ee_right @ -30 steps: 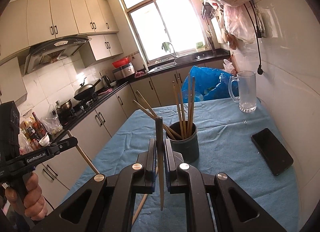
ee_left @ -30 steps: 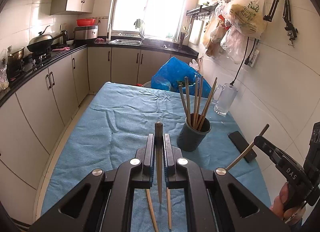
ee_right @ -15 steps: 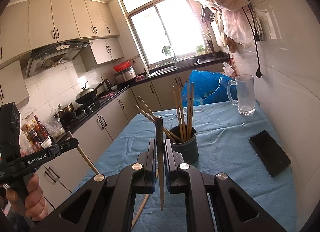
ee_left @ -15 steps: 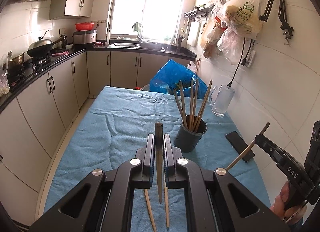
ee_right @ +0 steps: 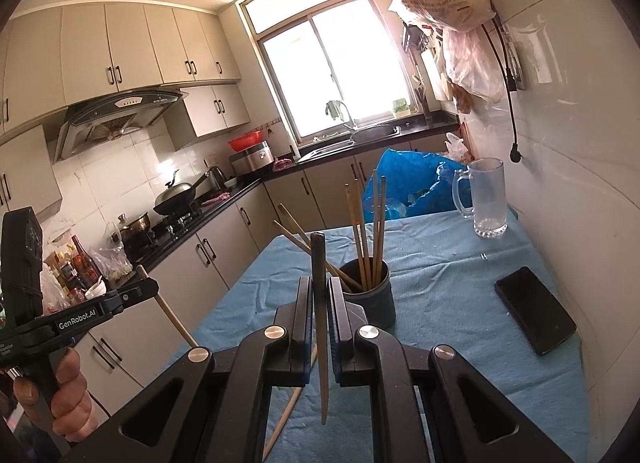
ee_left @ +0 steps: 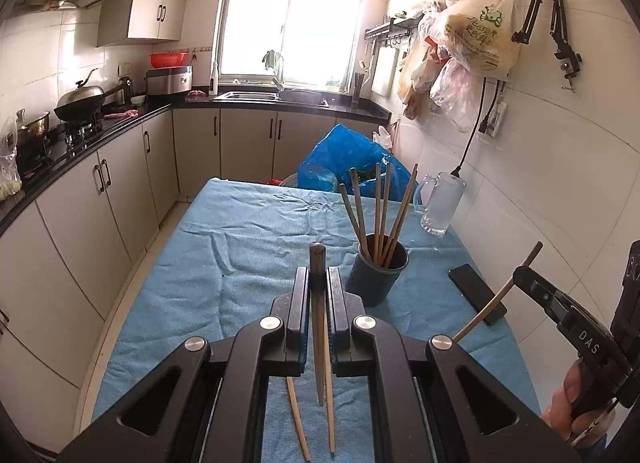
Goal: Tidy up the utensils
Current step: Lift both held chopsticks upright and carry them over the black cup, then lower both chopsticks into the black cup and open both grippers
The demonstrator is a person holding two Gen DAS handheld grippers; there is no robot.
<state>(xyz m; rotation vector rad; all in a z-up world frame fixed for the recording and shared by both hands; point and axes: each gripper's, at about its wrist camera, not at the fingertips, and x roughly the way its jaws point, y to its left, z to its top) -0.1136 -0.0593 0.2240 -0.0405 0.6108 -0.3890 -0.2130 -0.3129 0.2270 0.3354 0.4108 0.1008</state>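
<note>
A dark round holder (ee_left: pixel 377 278) stands on the blue tablecloth (ee_left: pixel 248 247) with several wooden chopsticks (ee_left: pixel 380 211) upright in it; it also shows in the right wrist view (ee_right: pixel 370 297). My left gripper (ee_left: pixel 318 283) is shut on a chopstick (ee_left: pixel 319 327), held above the table short of the holder. My right gripper (ee_right: pixel 319 291) is shut on another chopstick (ee_right: pixel 320 327). Two chopsticks (ee_left: pixel 330 415) lie on the cloth below the left gripper. One loose chopstick (ee_right: pixel 286 411) shows under the right gripper.
A black phone (ee_left: pixel 476 293) lies right of the holder. A glass mug (ee_left: pixel 440 207) stands at the far right by the wall. A blue plastic bag (ee_left: pixel 348 161) sits beyond the table's far end. Kitchen cabinets (ee_left: pixel 80 215) run along the left.
Both grippers have risen and tilted a little, each still holding its chopstick. The holder looks slightly farther off in both views.
</note>
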